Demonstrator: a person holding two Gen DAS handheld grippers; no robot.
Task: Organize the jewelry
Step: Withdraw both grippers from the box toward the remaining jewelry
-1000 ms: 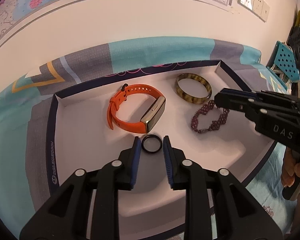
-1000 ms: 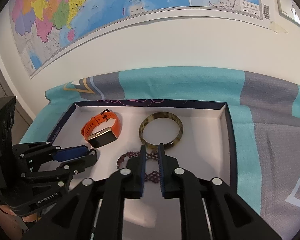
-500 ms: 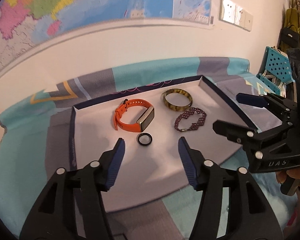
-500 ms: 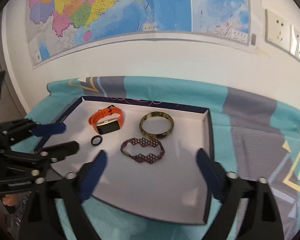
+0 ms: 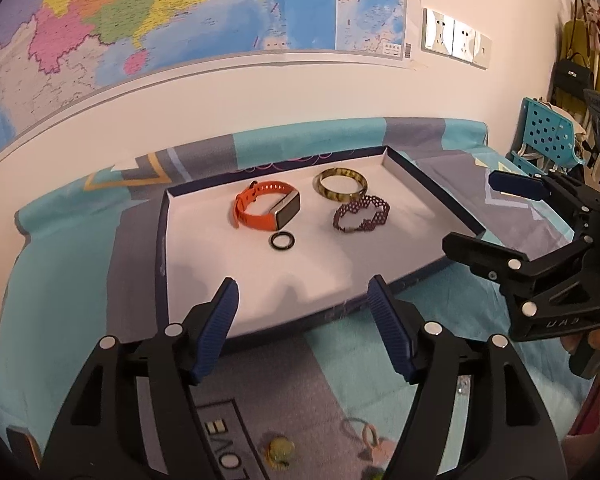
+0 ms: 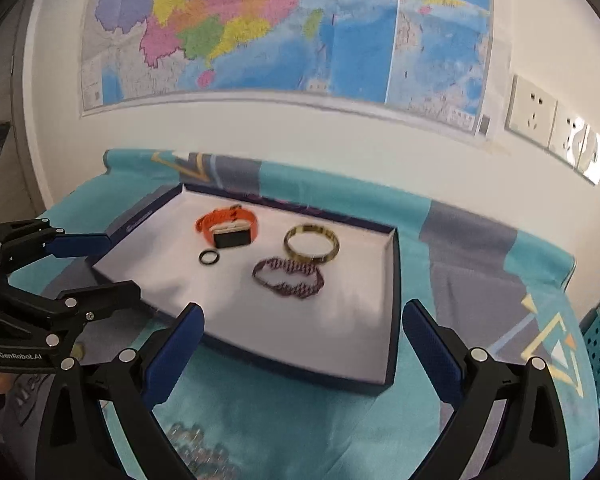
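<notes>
A white tray with a dark rim [image 5: 162, 240] [image 6: 392, 280] lies on a teal patterned cloth. In it are an orange smartwatch [image 5: 266, 210] [image 6: 228, 226], a small black ring [image 5: 282, 240] [image 6: 209, 257], a tortoiseshell bangle [image 5: 342, 184] [image 6: 311, 243] and a purple beaded bracelet [image 5: 362, 214] [image 6: 288, 278]. My left gripper [image 5: 302, 300] is open and empty, in front of the tray's near edge. My right gripper [image 6: 302, 328] is open wide and empty, also in front of the tray.
On the cloth nearer than the tray lie a pink ring [image 5: 364, 434], a small green-stone piece [image 5: 278, 450] and a clear beaded bracelet [image 6: 196, 446]. A wall with a map stands behind. A blue perforated rack [image 5: 548, 136] stands to the right.
Both grippers have opened and drawn back from the tray. The left let go of the black ring, the right of the purple bracelet; both pieces lie in the tray.
</notes>
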